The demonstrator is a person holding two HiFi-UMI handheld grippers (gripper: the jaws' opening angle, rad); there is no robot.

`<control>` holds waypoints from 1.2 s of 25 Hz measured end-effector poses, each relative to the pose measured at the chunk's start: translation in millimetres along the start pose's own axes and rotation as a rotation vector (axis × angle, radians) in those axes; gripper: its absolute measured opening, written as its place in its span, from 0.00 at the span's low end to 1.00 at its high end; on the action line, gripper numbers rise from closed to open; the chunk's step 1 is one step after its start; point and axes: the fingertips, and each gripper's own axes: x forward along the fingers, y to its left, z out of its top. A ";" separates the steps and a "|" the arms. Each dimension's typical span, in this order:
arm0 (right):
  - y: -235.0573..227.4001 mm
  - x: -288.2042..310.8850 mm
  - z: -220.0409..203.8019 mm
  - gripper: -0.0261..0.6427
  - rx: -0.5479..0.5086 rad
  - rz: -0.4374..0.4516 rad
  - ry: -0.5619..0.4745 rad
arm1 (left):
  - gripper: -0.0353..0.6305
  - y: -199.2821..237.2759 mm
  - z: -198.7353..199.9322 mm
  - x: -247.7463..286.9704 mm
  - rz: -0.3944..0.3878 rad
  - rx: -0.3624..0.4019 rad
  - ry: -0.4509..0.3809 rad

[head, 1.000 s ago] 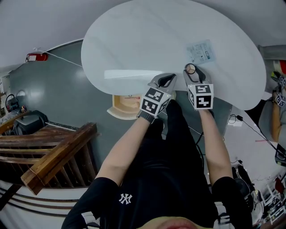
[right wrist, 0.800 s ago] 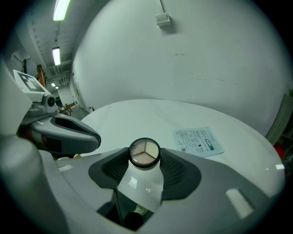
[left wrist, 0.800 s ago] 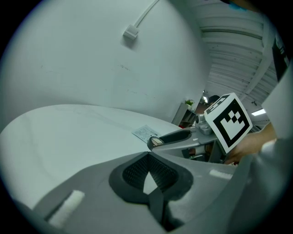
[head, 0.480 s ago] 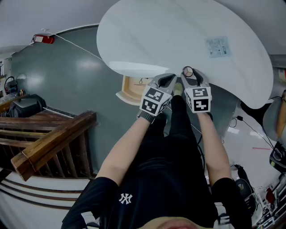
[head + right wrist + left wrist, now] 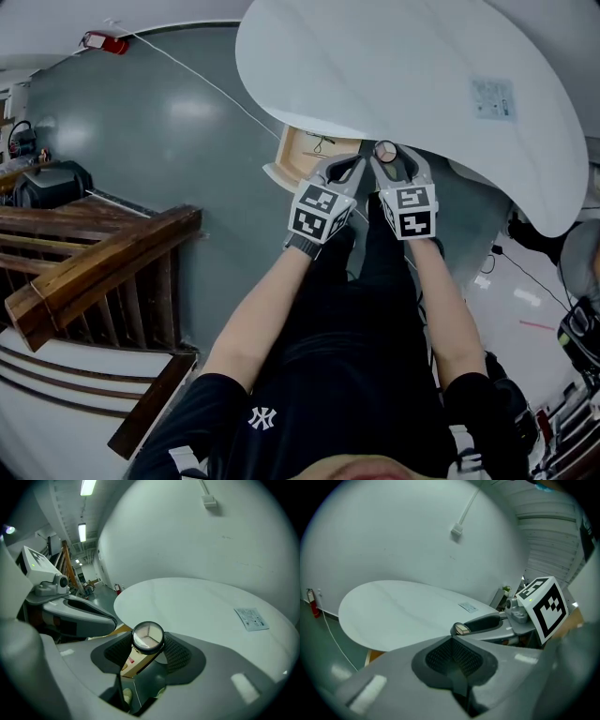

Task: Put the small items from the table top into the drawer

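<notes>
1. Head view: the left gripper (image 5: pixel 349 169) and right gripper (image 5: pixel 386 155) sit side by side at the near edge of the white table (image 5: pixel 394 56), just right of the open drawer (image 5: pixel 309 148).
2. The right gripper clamps a small round disc (image 5: pixel 148 636) between its pads, jaws fairly wide around it.
3. The left gripper's jaws are pressed together with nothing in them.
4. A packet (image 5: pixel 494 97) lies on the table, well apart.

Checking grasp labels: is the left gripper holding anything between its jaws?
No, the left gripper has its jaws shut together with nothing between them; the round item sits in the right gripper.
</notes>
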 end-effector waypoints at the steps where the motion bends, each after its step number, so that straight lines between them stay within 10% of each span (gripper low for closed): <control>1: 8.6 2.8 -1.6 0.39 -0.008 0.012 0.004 | 0.05 4.1 -4.8 -5.1 0.009 -0.007 -0.001; 30: 142.7 140.6 -44.5 0.40 -0.180 0.257 0.191 | 0.05 123.5 -82.0 -63.4 0.200 -0.171 0.009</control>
